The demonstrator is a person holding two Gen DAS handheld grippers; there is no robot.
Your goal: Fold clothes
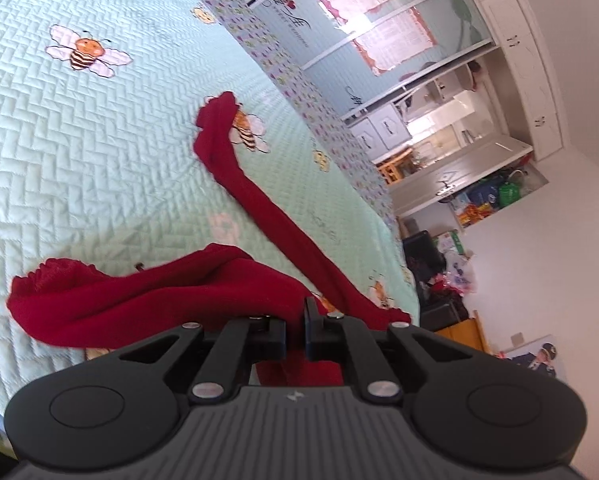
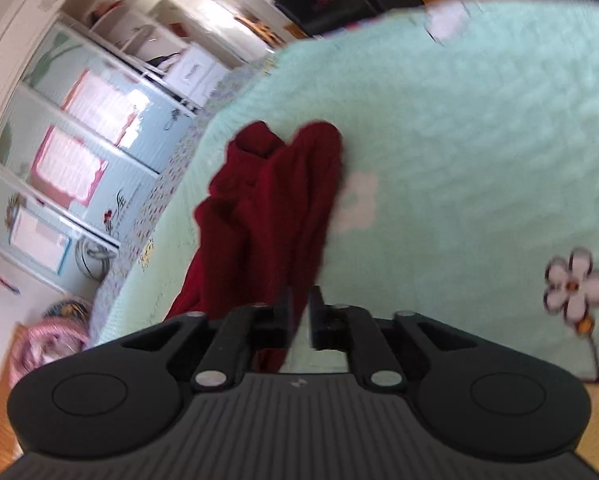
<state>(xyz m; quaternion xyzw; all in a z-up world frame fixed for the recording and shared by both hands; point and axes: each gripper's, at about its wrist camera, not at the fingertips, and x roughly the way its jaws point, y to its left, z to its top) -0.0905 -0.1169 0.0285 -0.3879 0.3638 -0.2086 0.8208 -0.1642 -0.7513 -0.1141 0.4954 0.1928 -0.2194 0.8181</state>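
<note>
Dark red knitted leggings (image 1: 147,300) lie on a pale green quilted bedspread (image 1: 79,160) with bee patches. One leg (image 1: 259,200) stretches away toward the bed's far edge; the other bunches to the left with a frilled waistband. My left gripper (image 1: 295,328) is shut on the red fabric near the bed's near edge. In the right wrist view the same red leggings (image 2: 267,208) hang bunched and lifted, and my right gripper (image 2: 299,316) is shut on an edge of them. That view is blurred.
The bedspread has a flower-print border (image 1: 283,76). Beyond the bed stand sliding wardrobe doors (image 1: 379,32) with pink posters, a white door (image 1: 459,168), and clutter on the floor (image 1: 451,264). A pink object (image 2: 47,344) lies low on the left in the right wrist view.
</note>
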